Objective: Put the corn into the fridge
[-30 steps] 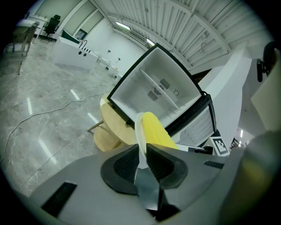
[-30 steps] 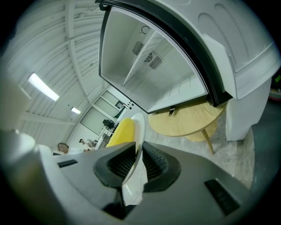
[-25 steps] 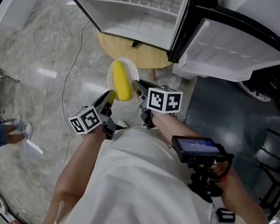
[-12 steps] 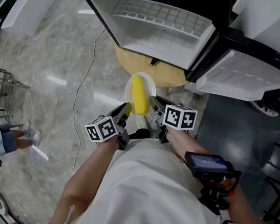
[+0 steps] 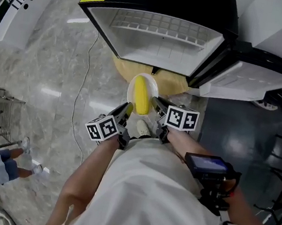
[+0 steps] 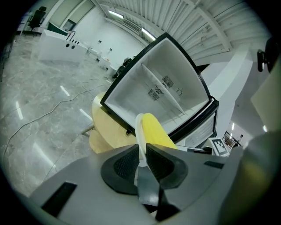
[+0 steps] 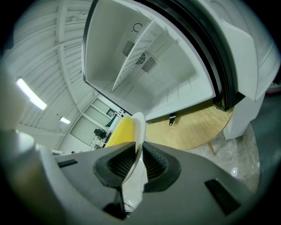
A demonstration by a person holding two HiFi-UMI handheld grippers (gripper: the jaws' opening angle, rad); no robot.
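Observation:
A yellow corn cob (image 5: 141, 95) lies on a white plate (image 5: 151, 86) held out in front of the body. My left gripper (image 5: 126, 111) is shut on the plate's left rim and my right gripper (image 5: 155, 102) is shut on its right rim. In the left gripper view the plate rim (image 6: 139, 136) runs between the pads with the corn (image 6: 154, 130) to its right. The right gripper view has the plate (image 7: 138, 132) pinched between the pads and the corn (image 7: 120, 131) to its left. The open fridge (image 5: 157, 31) stands just ahead, its white inside (image 6: 162, 94) empty.
A round wooden table (image 5: 174, 80) stands low in front of the fridge, under the plate. The fridge door (image 5: 253, 73) hangs open at the right. A cable (image 5: 83, 80) runs over the marble floor at the left. A person's legs (image 5: 3, 168) are at the far left.
Both grippers and the plate with the corn have moved closer to the open fridge. The person at the left has walked further away along the frame's edge.

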